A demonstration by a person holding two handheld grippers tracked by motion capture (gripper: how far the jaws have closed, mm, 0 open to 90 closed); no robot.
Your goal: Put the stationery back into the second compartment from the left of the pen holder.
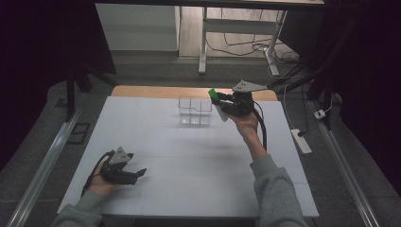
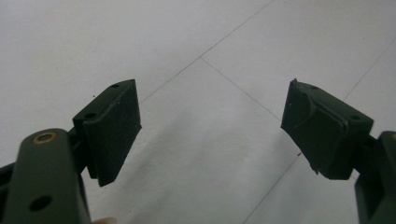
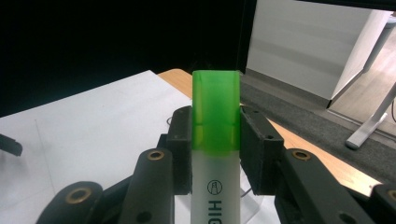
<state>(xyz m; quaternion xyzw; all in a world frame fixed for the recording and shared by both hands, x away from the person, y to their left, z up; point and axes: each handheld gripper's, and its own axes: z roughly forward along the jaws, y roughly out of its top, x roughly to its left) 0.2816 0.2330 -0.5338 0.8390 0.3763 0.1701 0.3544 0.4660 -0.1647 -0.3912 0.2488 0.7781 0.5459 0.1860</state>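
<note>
Right tongs point(image 3: 215, 156) clamp the green-capped highlighter point(image 3: 215, 140) – cap jutting past the pads; left tongs point(image 2: 210, 130) gape, released.

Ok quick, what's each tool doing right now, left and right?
Left tool: open, nothing between its jaws, low over the white table.
Right tool: shut on the green-capped highlighter, held up beside the clear box.

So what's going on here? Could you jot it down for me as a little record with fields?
Surface: white table
Held thing: highlighter with a green cap, white barrel
Holder: right gripper, jaws closed on the highlighter near its cap
Nearby container: clear plastic box with compartments, beside the right gripper
Other hand: left gripper, jaws open with nothing between them, low over the table's near left
</note>
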